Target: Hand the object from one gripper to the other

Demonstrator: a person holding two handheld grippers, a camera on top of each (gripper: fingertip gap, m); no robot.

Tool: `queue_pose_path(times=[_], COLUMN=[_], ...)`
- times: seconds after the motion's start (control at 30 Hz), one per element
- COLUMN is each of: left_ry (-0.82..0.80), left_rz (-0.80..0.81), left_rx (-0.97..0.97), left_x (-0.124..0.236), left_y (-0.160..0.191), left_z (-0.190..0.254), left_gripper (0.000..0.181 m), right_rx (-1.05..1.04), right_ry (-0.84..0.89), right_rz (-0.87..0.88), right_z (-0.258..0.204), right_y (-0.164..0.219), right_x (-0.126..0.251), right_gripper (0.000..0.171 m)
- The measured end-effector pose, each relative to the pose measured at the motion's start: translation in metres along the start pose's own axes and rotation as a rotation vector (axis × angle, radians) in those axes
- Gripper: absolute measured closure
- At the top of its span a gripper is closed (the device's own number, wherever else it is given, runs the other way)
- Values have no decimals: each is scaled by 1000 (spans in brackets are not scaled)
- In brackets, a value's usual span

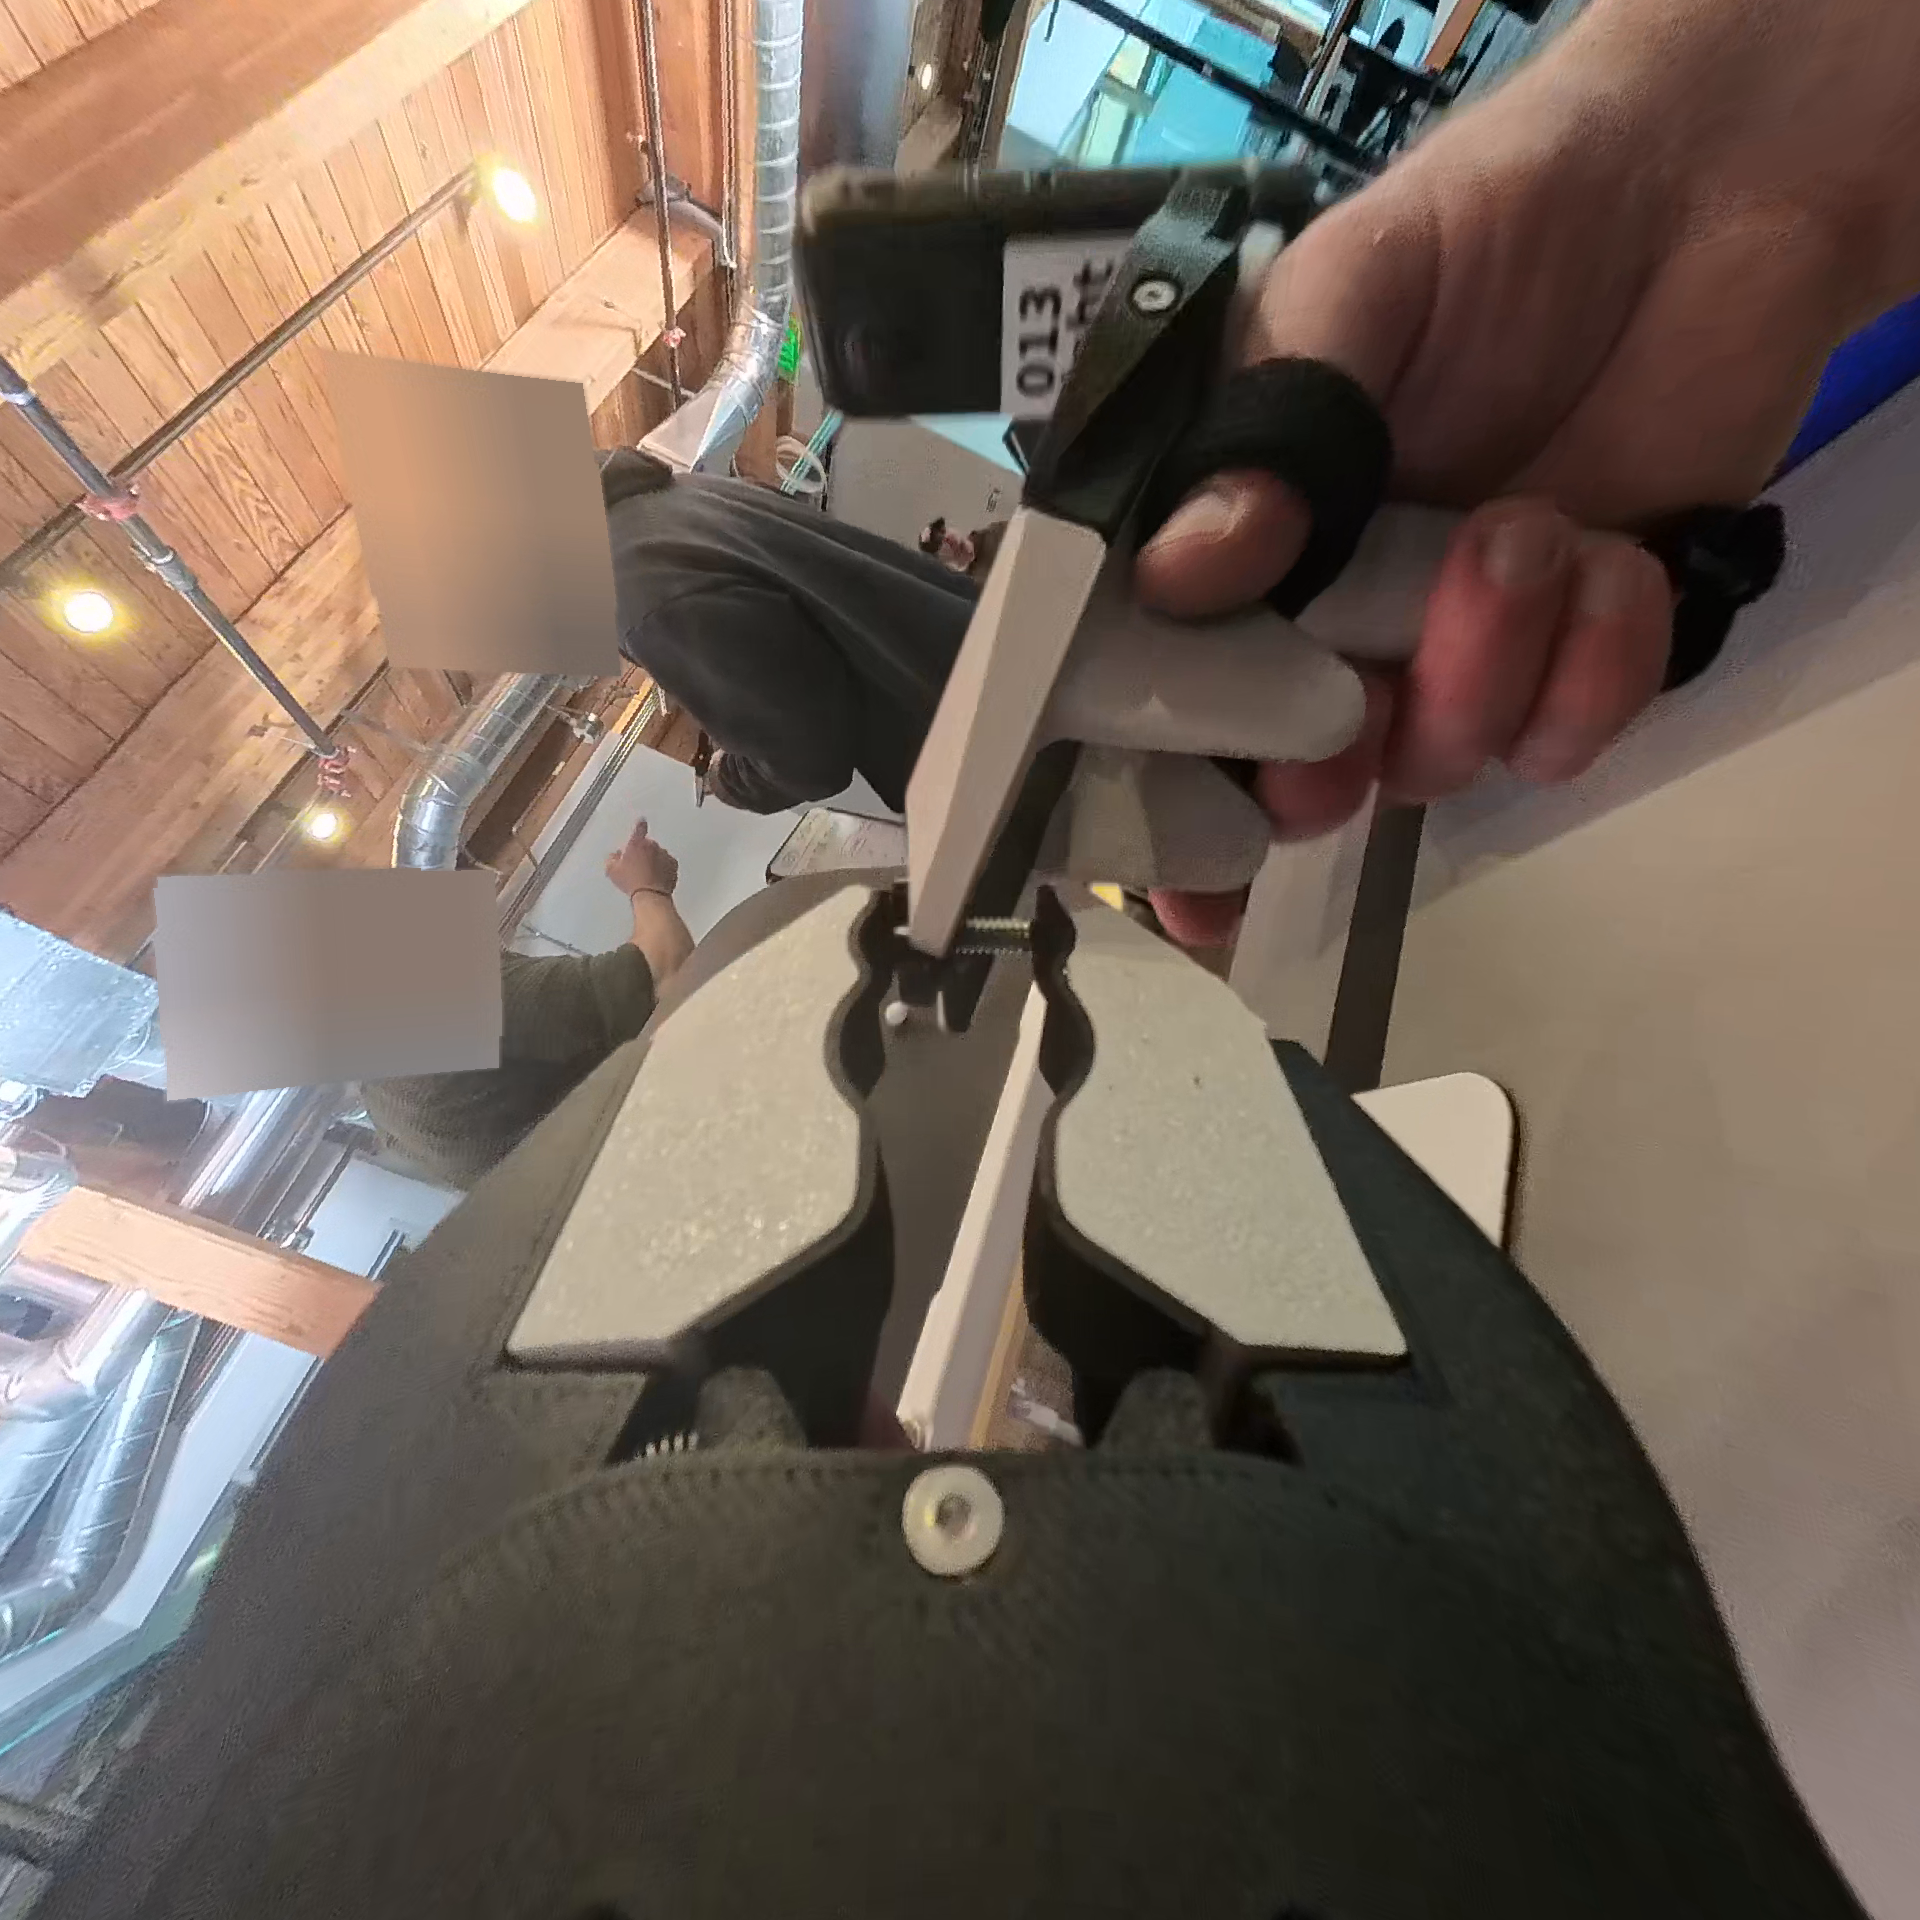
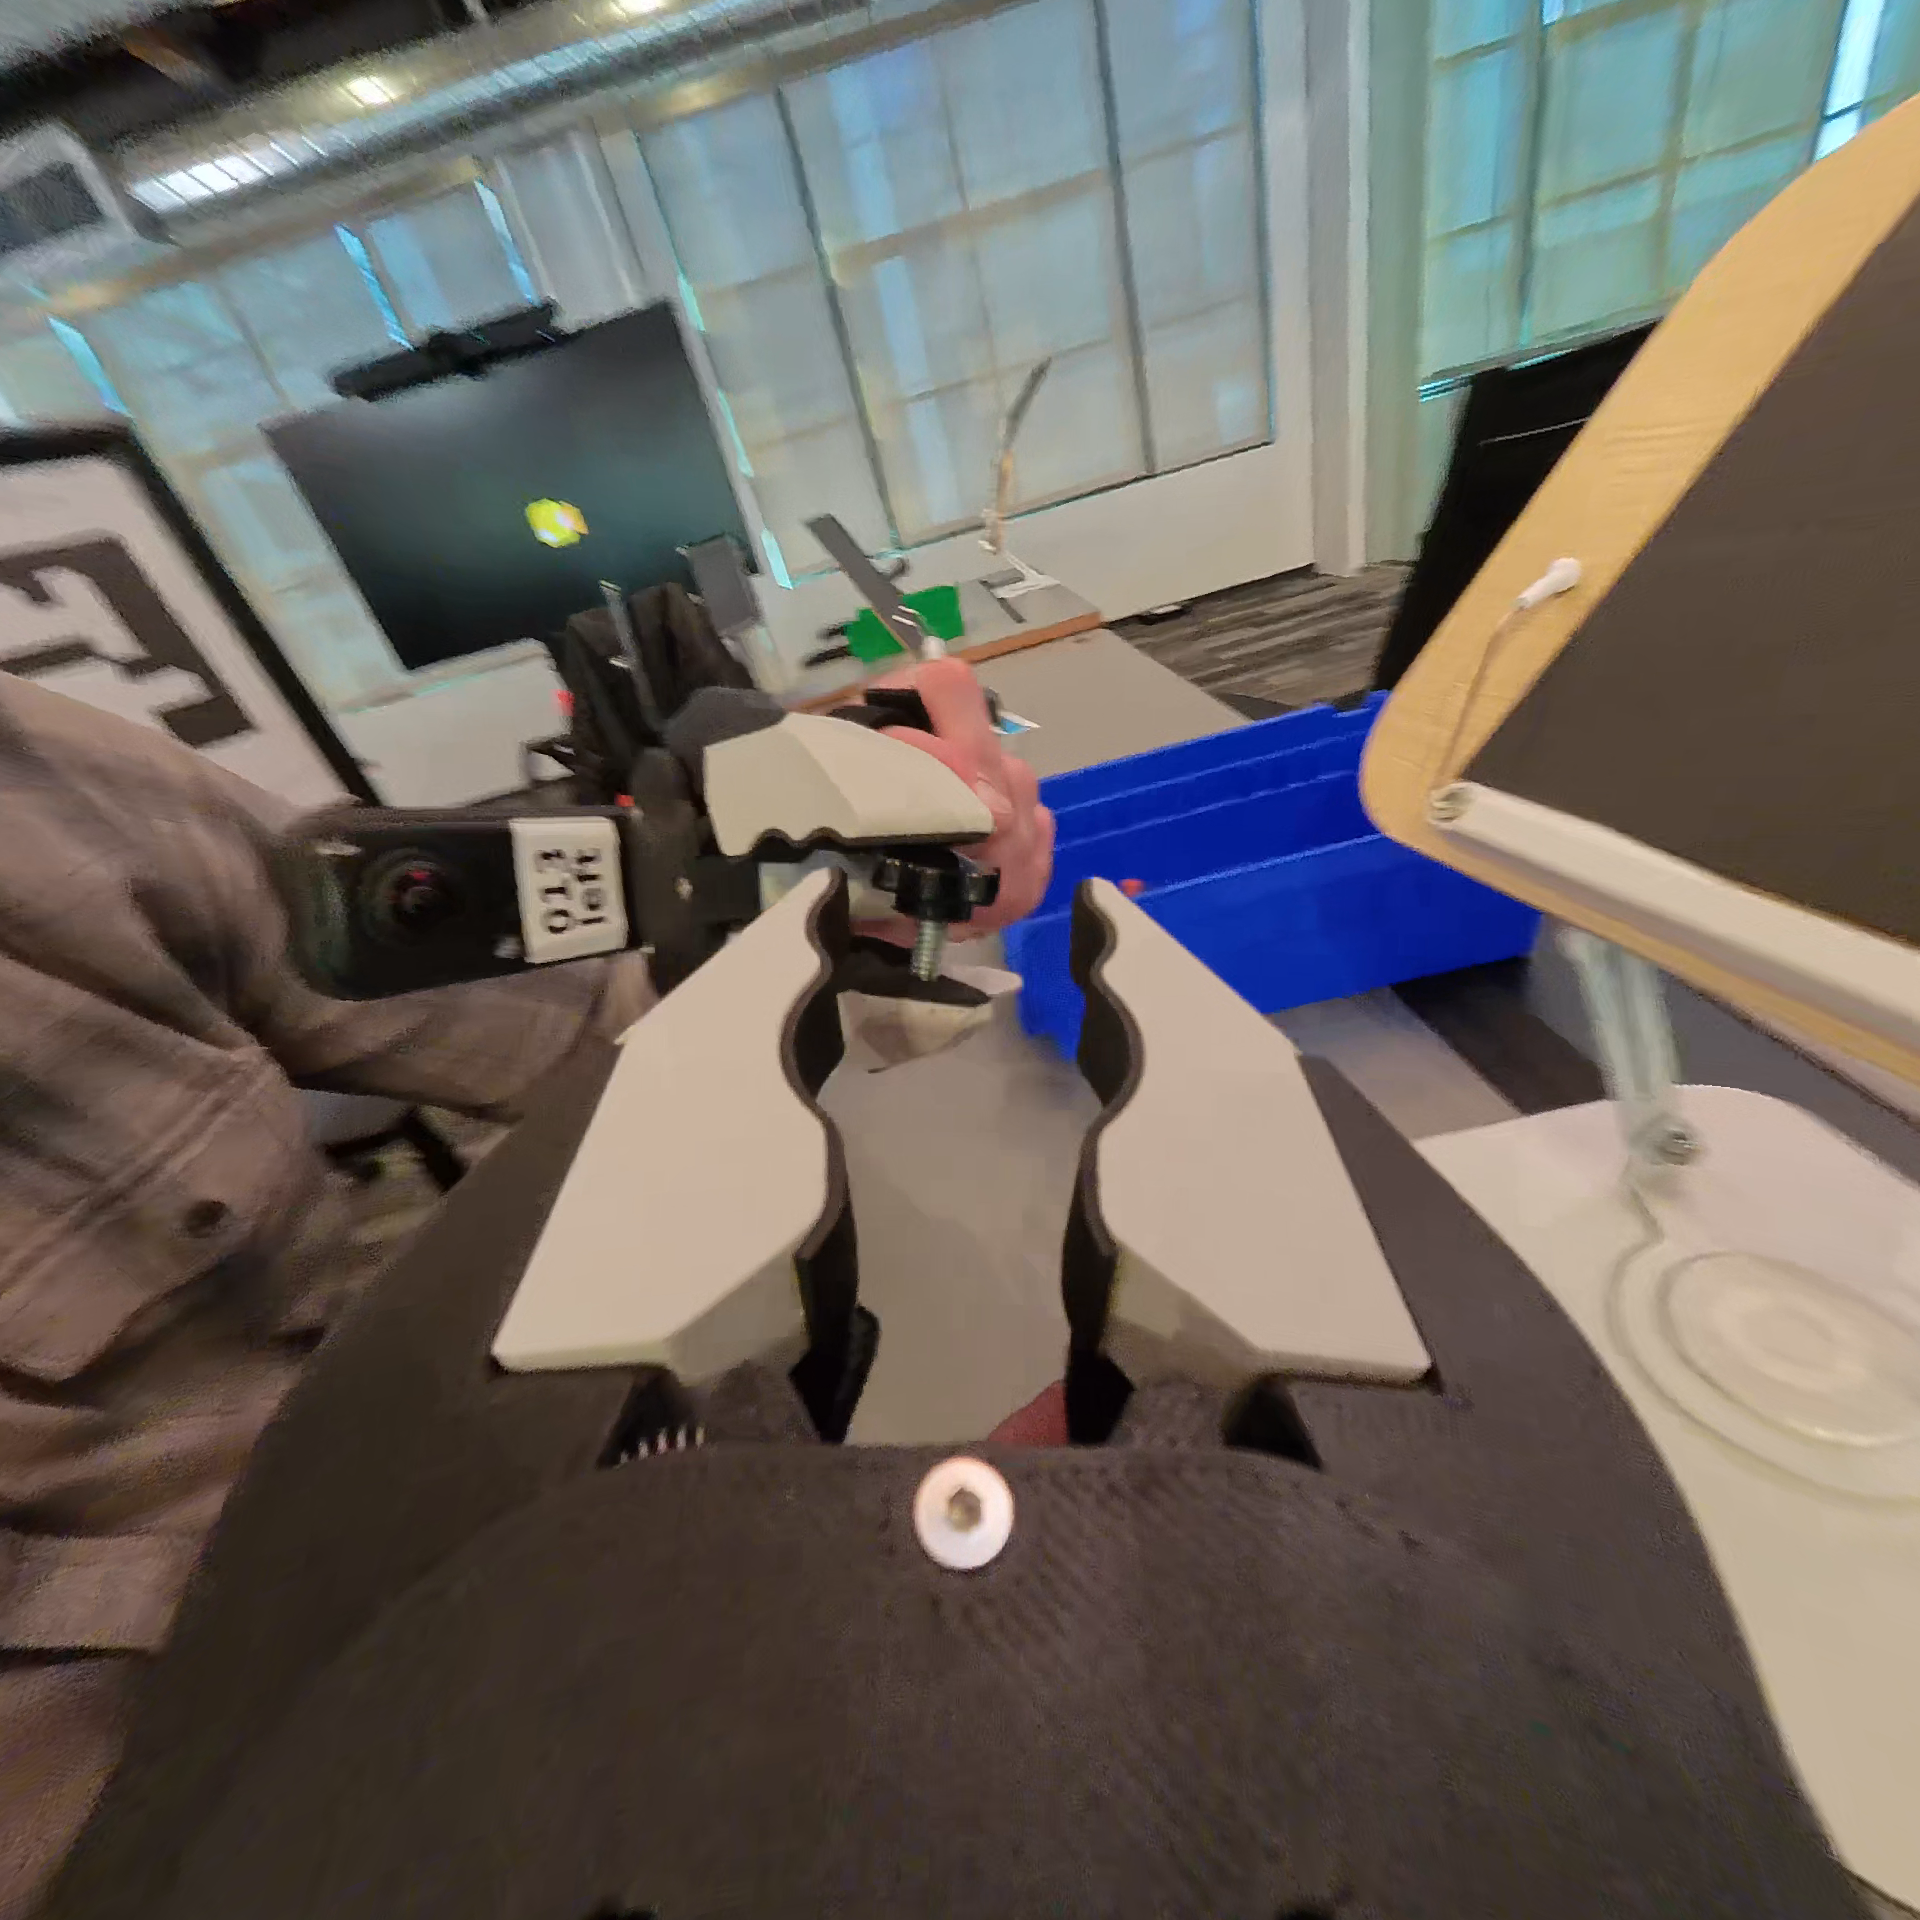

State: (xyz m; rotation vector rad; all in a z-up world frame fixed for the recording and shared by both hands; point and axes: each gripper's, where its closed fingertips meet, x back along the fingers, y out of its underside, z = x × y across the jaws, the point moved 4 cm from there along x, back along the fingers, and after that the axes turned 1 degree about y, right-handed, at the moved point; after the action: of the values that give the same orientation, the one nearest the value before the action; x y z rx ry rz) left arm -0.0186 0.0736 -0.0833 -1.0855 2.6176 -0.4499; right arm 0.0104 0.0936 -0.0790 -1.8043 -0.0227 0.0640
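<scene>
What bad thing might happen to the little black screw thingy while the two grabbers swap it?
1. The left gripper pinches the knob screw only at the very tips of its jaws, end to end. A small bump might twist it loose, and it would fall.
2. The right gripper has its jaws open on either side of the screw. If the left lets go before they close, the screw probably drops.

Left tool (image 1: 961, 935) tips nipped narrowly together, right tool (image 2: 956, 914) gaping, tips meeting crosswise.
</scene>
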Motion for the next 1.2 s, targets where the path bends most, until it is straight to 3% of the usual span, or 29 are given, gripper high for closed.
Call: queue_pose_path(times=[0.17,0.27,0.47,0.73,0.97,1.2], left_ry=[47,185,515,691,721,741], left_rz=[-82,-46,118,336,453,511], left_rx=[29,268,764,1106,1302,1386], left_x=[-2,1,17,26,25,24], left_y=[13,16,12,4,6,3], left_z=[-2,-3,-11,-19,-25,-23], left_gripper=[156,156,156,156,156,156], right_rx=[344,640,1064,1465,1683,1765], right_ry=[257,343,338,390,520,610], right_rz=[-77,-117,-251,-266,-182,-133], right_z=[10,2,-22,-33,-37,-38], right_y=[-11,-18,-10,3,0,-4], right_x=[12,18,15,1,-8,-12], right_gripper=[132,140,146,144,140,140])
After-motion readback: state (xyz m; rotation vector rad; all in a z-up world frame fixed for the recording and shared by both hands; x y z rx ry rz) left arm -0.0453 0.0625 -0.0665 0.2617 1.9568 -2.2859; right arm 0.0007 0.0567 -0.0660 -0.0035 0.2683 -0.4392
